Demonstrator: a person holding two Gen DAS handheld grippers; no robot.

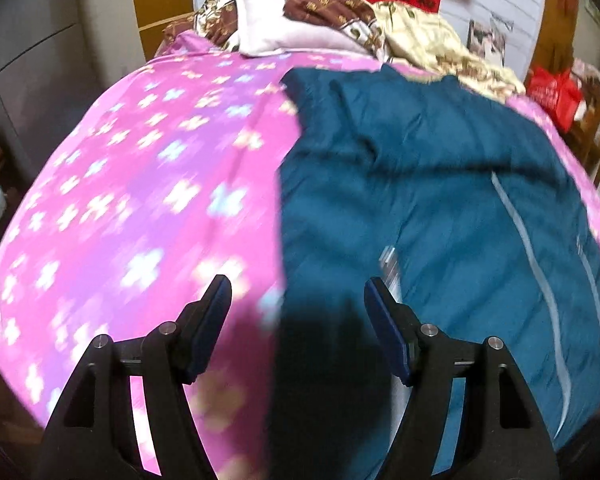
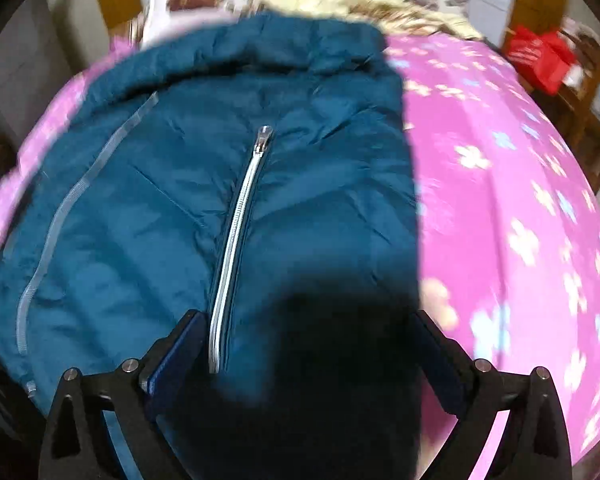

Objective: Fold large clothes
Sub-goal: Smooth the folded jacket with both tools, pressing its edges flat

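One teal jacket [image 2: 172, 208] lay flat on the pink flowered bed cover [image 1: 140, 184], its collar toward the head edge of the bed where one heap of bedding [image 1: 324, 16] sat. Two claws were counted, both empty. The left claw [image 1: 298, 312] stood apart over the jacket's edge; the right claw [image 2: 306, 344] stood wide apart above the one silver zip [image 2: 236, 240].

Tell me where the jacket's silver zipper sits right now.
In the right wrist view the silver zipper runs up the middle of the teal jacket on the pink floral bedsheet, its lower end just inside the right hand-held gripper's left finger.
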